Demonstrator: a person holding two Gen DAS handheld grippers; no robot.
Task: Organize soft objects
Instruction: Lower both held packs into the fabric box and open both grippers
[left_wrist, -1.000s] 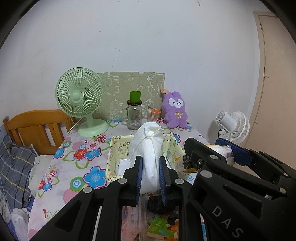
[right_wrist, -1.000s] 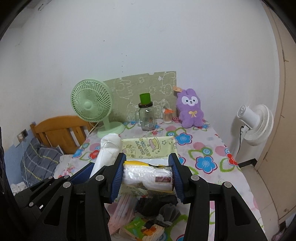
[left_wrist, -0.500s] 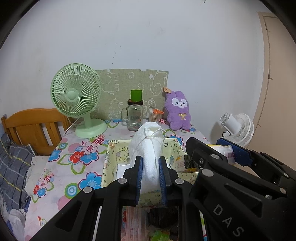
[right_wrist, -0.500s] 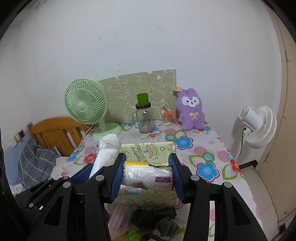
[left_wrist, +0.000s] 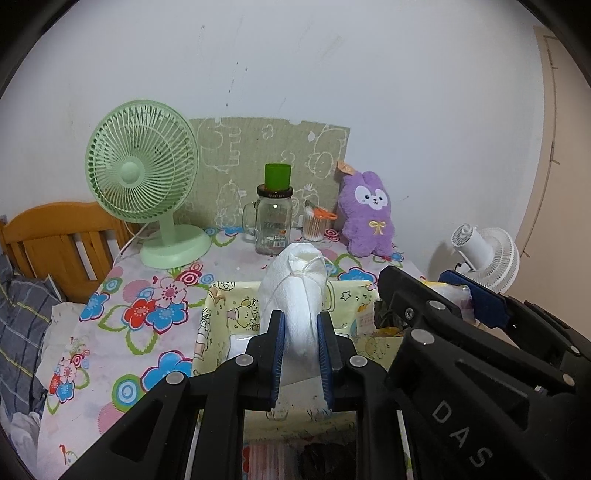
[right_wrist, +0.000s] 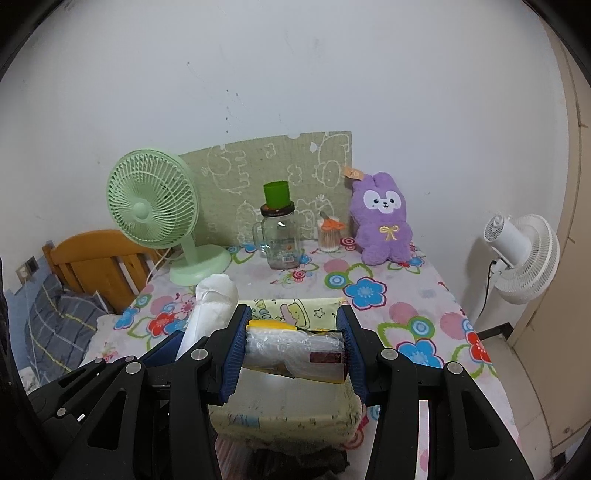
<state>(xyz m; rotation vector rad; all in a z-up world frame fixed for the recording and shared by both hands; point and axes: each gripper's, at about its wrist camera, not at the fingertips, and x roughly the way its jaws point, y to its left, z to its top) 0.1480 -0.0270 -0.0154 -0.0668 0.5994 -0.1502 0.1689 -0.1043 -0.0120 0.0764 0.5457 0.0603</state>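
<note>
A: The room has a plain white wall (left_wrist: 332, 74), and in front of it stands a table with a flowered cloth (right_wrist: 406, 295). What do the grippers hold?

B: The left gripper (left_wrist: 300, 354) is closed on a white rolled cloth (left_wrist: 295, 295). The roll sits between the blue pads and sticks out forward and upward, over the yellow fabric box (left_wrist: 221, 314). A thin string is tied around its upper part.

A: And the other one?

B: The right gripper (right_wrist: 293, 347) clamps a clear plastic packet (right_wrist: 295, 349), which lies crosswise between the fingers, just above the same box (right_wrist: 295, 308). The packet is crinkled and shiny, with a yellow edge and a dark red label.

A: What is inside the box?

B: I see something white and flat at the bottom, and small packets on the right side, but I cannot tell what they are. The box walls are soft, with cartoon prints.

A: And behind it?

B: A green fan (left_wrist: 142, 177), a glass jar (left_wrist: 272, 225) with a green cup (left_wrist: 277, 177) on top, a small pot of cotton swabs (right_wrist: 328, 238), and a fluffy purple plush rabbit (right_wrist: 384, 221) leaning against the wall.
</note>
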